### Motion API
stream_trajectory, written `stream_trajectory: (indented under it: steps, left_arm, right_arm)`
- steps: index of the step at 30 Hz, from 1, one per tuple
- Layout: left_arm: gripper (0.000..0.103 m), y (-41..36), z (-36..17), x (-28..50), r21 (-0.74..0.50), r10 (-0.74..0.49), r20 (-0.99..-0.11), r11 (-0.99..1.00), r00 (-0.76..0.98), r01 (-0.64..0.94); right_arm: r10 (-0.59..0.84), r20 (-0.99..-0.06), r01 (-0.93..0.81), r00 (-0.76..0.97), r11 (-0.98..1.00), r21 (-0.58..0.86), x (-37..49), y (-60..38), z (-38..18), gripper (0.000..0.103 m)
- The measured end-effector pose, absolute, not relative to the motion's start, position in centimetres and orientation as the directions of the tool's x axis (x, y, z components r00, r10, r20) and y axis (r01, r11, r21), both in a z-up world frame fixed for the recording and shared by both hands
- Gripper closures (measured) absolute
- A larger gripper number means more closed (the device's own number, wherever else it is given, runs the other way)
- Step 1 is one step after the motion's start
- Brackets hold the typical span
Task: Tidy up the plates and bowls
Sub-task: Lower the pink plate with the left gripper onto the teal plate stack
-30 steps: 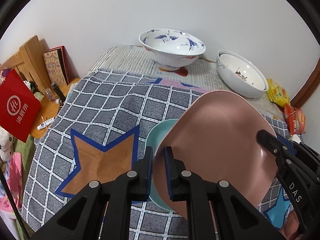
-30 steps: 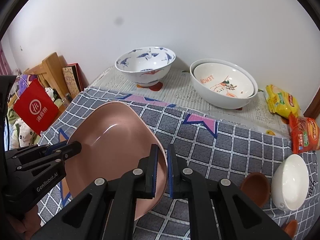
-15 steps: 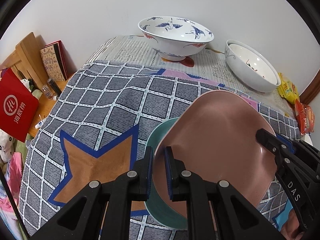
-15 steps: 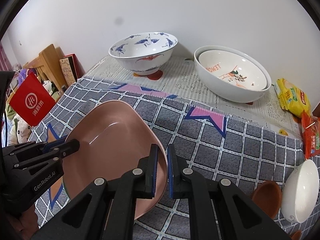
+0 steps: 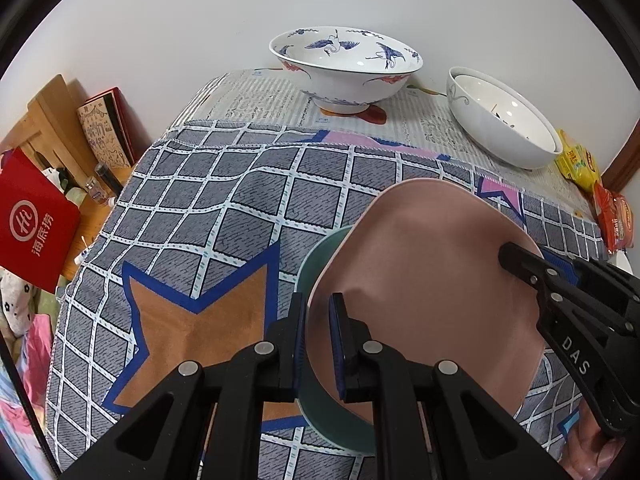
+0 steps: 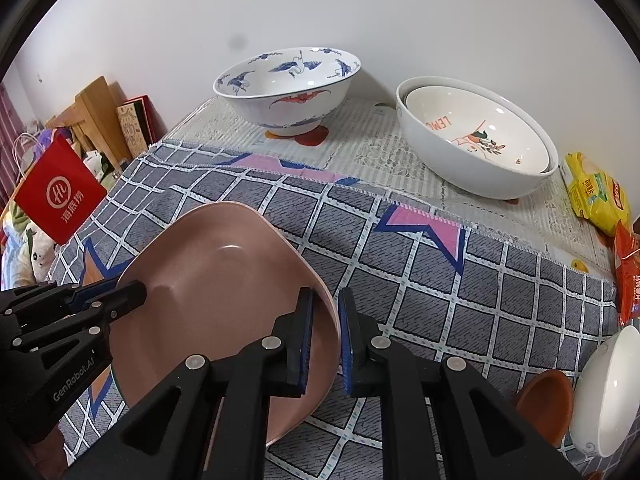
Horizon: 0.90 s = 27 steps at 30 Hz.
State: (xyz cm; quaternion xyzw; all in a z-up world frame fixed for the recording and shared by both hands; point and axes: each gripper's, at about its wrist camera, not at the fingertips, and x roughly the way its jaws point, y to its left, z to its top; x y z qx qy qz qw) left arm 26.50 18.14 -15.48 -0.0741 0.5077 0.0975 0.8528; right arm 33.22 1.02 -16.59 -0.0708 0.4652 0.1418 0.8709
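Observation:
A pink plate [image 5: 432, 288] [image 6: 224, 296] is held by both grippers. My left gripper [image 5: 318, 340] is shut on its left rim and my right gripper [image 6: 325, 340] is shut on its right rim. The plate hangs just over a teal plate [image 5: 320, 412] lying on the checked cloth. A blue-and-white crane bowl [image 5: 346, 66] [image 6: 286, 86] stands at the back. A white bowl pair [image 6: 476, 140] [image 5: 502, 118], one nested in the other, stands at the back right.
A small white bowl [image 6: 608, 388] and a brown dish [image 6: 544, 404] sit at the front right. Snack packets [image 6: 596, 196] lie at the right edge. A red bag [image 5: 34, 220], books and a wooden board stand beyond the table's left edge.
Both grippers have moved forward and a little lower over the table with the pink plate; the back bowls appear closer. The grips have not changed.

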Motion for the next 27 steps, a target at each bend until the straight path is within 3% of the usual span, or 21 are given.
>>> stream_trajectory:
  steps: [5,9,15,27]
  left_arm:
    - [0.091,18.1,-15.3,25.8,-0.020,0.095,-0.881,0.971,0.464,-0.237]
    - [0.091,18.0,-15.1,25.2,-0.015,0.100,-0.879,0.971,0.467,-0.237]
    - [0.091,18.3,-14.5,24.3,-0.016,0.104,-0.869,0.971,0.484,-0.237]
    - [0.091,18.2,-14.5,27.4,-0.010,0.084,-0.860,0.983,0.503,-0.182]
  right_arm:
    - [0.191,-0.833,-0.319,0.520,0.948,0.018,33.0,1.2,-16.5,0.087]
    - [0.203,-0.828,-0.303,0.523,0.952,0.042,32.7,1.1,-16.2,0.075]
    - [0.213,-0.818,-0.283,0.535,0.957,0.064,31.5,0.3,-15.2,0.069]
    - [0.248,-0.826,-0.244,0.505,0.960,0.140,29.1,-1.1,-15.9,0.069]
